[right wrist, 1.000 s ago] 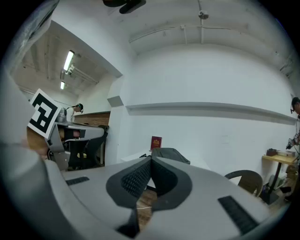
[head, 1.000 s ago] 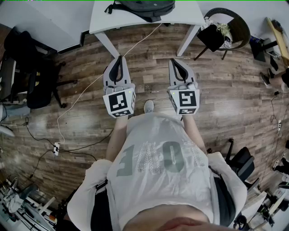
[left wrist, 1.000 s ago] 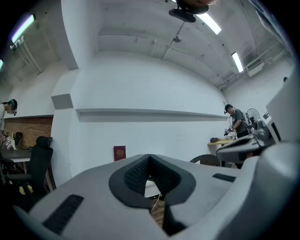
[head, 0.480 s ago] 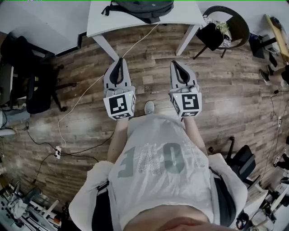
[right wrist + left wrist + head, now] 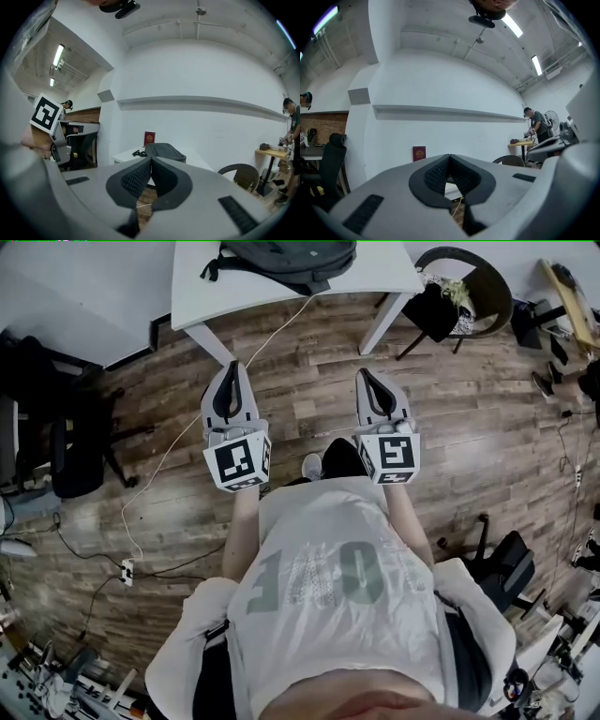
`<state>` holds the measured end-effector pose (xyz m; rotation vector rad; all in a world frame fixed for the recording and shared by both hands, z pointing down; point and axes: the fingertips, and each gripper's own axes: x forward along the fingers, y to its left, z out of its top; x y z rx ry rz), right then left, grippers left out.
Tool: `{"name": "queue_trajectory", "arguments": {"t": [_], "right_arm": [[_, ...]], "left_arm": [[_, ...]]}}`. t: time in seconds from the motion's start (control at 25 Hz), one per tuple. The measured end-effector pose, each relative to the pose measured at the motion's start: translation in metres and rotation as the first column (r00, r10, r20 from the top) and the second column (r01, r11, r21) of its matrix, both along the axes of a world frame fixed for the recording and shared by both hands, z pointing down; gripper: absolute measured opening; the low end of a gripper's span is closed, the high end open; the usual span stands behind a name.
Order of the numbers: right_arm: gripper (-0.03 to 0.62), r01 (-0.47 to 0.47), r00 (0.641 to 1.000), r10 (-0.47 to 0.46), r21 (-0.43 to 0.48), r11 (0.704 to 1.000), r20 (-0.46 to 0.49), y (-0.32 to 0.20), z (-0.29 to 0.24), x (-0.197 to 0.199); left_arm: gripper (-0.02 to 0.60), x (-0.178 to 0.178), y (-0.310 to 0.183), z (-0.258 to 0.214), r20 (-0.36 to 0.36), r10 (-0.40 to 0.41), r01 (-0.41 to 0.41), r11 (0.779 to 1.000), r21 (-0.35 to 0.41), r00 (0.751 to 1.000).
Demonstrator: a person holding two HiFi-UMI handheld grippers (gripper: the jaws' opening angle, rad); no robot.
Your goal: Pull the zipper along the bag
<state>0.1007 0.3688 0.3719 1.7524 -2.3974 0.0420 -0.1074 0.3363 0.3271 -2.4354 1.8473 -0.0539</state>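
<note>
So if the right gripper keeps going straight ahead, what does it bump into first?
Probably the white table, or the dark bag lying on it, which sits right beyond the shut right gripper. Nothing shows in between, though how far off is hard to tell.
</note>
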Motion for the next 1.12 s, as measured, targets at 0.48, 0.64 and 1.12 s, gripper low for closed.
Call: {"name": "queue_trajectory", "arguments": {"t": [0.48, 0.64, 1.12], "right_arm": [[0.028, 0.029, 1.000, -0.029, -0.010, 1.000, -0.005, -0.076, 0.010, -0.003], [0.028, 0.058, 0.998, -0.058, 0.009, 0.998, -0.004, -0.130, 0.008, -0.001], [0.028, 0.186, 0.982, -0.184, 0.031, 0.982, -0.051, -0.345, -0.003, 0.006]], "left_arm": [[0.026, -0.017, -0.070, 0.017, -0.009, -0.056, 0.056, 0.998, -0.025, 0.998], [0.025, -0.011, -0.107, 0.018, -0.002, -0.074, 0.074, 0.997, -0.019, 0.997], [0.025, -0.006, -0.293, 0.011, 0.005, -0.202, 0.202, 0.979, -0.016, 0.979]]}}
